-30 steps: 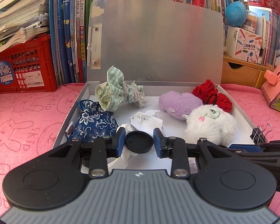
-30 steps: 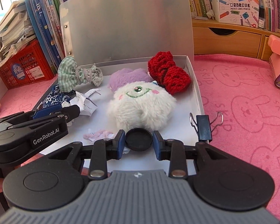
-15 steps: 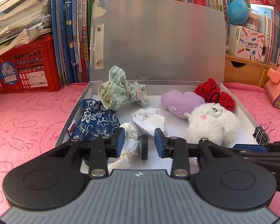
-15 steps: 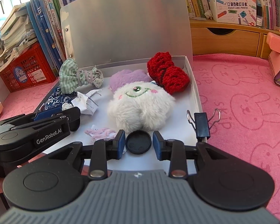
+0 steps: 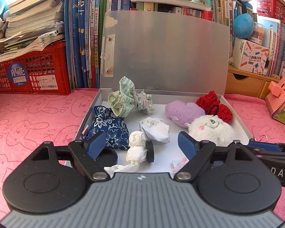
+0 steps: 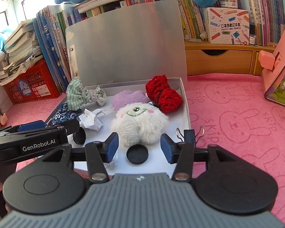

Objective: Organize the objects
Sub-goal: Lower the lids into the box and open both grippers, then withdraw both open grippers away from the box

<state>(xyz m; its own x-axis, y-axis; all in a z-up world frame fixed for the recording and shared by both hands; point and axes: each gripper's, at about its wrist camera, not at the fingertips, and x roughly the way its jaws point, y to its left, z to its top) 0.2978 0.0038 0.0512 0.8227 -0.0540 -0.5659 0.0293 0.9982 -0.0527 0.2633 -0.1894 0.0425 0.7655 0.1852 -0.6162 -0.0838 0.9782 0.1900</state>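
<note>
Both tongs, left gripper (image 5: 142,144) and right gripper (image 6: 139,147), are spreading apart, empty, above two flat round black caps (image 6: 137,153) in a grey box (image 6: 185,102) beside one fluffy white plush (image 6: 140,122).

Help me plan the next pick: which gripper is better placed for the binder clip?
Right. The binder clip sits at the box's right edge, just beyond the right gripper, jaws opening over a black disc. The left gripper, also opening over tissue, is across the box.
</note>
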